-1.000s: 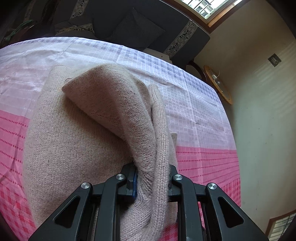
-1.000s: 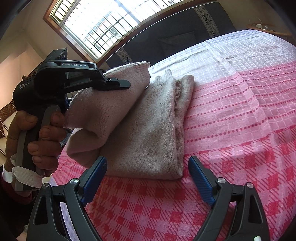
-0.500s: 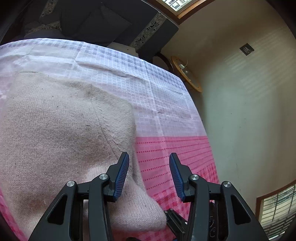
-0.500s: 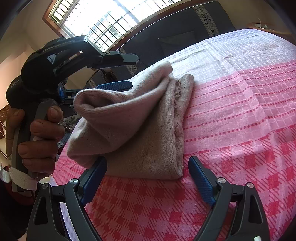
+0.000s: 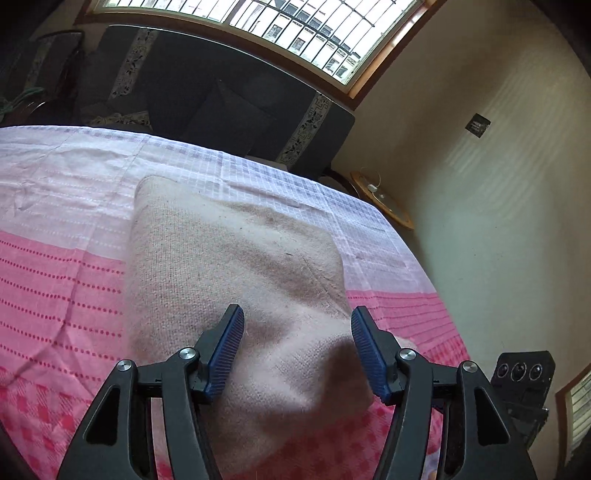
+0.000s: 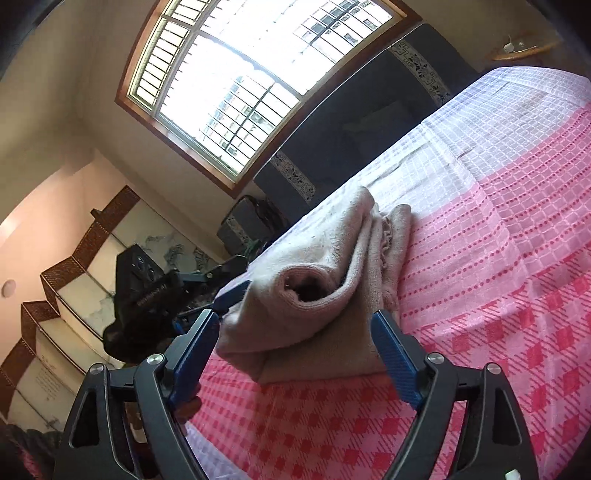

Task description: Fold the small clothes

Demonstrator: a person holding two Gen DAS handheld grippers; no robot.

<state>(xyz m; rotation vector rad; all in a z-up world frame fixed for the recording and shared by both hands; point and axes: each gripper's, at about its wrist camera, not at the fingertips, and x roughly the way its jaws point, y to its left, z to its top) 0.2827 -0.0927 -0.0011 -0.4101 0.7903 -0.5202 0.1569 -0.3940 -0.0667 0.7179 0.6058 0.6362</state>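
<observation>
Left wrist view: close above folded sweater [image 5: 236, 280], facing sofa [image 5: 221, 99] and window. Right wrist view: lower, near sweater's end [image 6: 317, 291], facing the same window [image 6: 236, 74]. Shared: sweater, pink cloth [image 6: 498, 258], sofa.

Left gripper [image 5: 297, 349]: jaws spread wide, blue pads bare, hovering over the garment's near end.
Beige knit sweater [image 5: 236, 280]: folded, lying flat on the cloth.
Pink checked tablecloth [image 5: 59, 280]: pale towards the far side.
Dark sofa [image 5: 207, 99]: beyond the table, beneath the barred window [image 5: 295, 26].
</observation>
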